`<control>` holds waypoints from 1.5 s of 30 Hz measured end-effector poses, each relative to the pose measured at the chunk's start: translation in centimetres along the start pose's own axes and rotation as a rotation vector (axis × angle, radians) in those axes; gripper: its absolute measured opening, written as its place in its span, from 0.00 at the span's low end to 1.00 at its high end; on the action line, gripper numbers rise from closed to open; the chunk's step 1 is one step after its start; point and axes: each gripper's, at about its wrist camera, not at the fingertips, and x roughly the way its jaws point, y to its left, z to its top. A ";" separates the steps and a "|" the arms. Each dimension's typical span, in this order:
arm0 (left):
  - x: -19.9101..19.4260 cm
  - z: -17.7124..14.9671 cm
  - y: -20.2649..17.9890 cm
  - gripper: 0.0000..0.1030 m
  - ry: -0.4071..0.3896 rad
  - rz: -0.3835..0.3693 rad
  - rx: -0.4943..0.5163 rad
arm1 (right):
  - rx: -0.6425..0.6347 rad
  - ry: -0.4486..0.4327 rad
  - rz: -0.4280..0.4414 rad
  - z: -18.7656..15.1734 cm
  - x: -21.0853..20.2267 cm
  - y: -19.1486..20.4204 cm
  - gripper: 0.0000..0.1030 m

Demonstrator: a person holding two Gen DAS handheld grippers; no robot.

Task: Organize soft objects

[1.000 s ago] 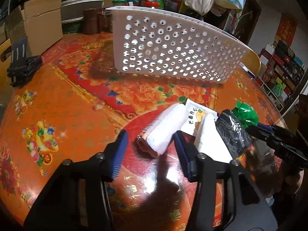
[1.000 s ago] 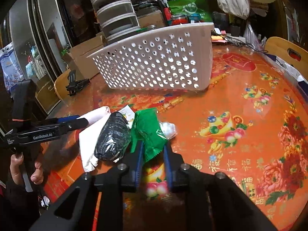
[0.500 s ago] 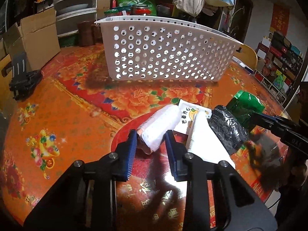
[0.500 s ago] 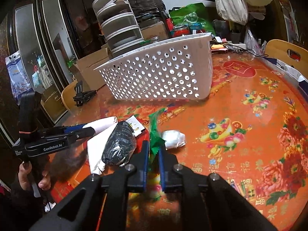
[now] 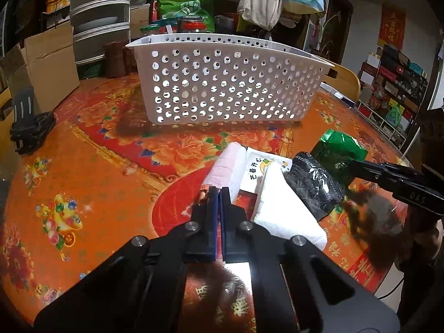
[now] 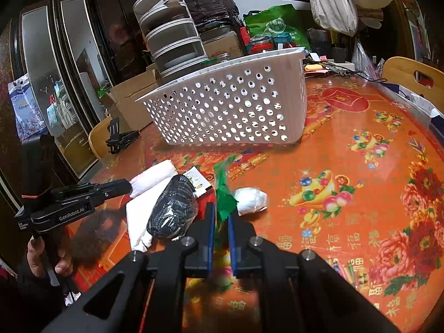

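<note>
Showing two hand-held tools at work over a cluster of soft items on an orange floral surface (image 5: 83,172). The left tool (image 5: 218,194) has its blue pads brought together on the near end of a pale pink rolled cloth (image 5: 227,166), which lies on the surface pointing toward the white perforated basket (image 5: 222,88). The right tool (image 6: 221,216) is clamped on a green crinkled packet (image 6: 224,191), pinched edge-on so that the packet stands up between the pads (in the left wrist view the same packet appears broadside, held clear of the surface).

Between the two tools lie, from left to right in the left wrist view: a small printed sachet (image 5: 258,170) partly under its neighbours, a folded white cloth (image 5: 283,208) just beside the pink roll, and a black knitted item in clear wrap (image 5: 313,188) resting against the white cloth. A small white bundle (image 6: 249,201) sits just right of the green packet in the right wrist view. The basket stands on the surface beyond the cluster, well apart from it. A hand (image 6: 47,258) grips the left tool's handle.
</note>
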 end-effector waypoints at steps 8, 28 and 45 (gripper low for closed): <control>-2.0 0.2 0.4 0.00 -0.079 -0.028 -0.011 | 0.001 0.005 -0.003 -0.1 0.1 0.0 0.07; -2.0 1.7 2.9 0.49 -0.001 -0.019 -0.034 | -0.018 -0.031 -0.022 0.3 -1.3 1.0 0.07; 2.6 1.2 0.9 0.31 0.114 0.009 0.035 | -0.006 -0.042 -0.021 0.3 -2.2 0.4 0.07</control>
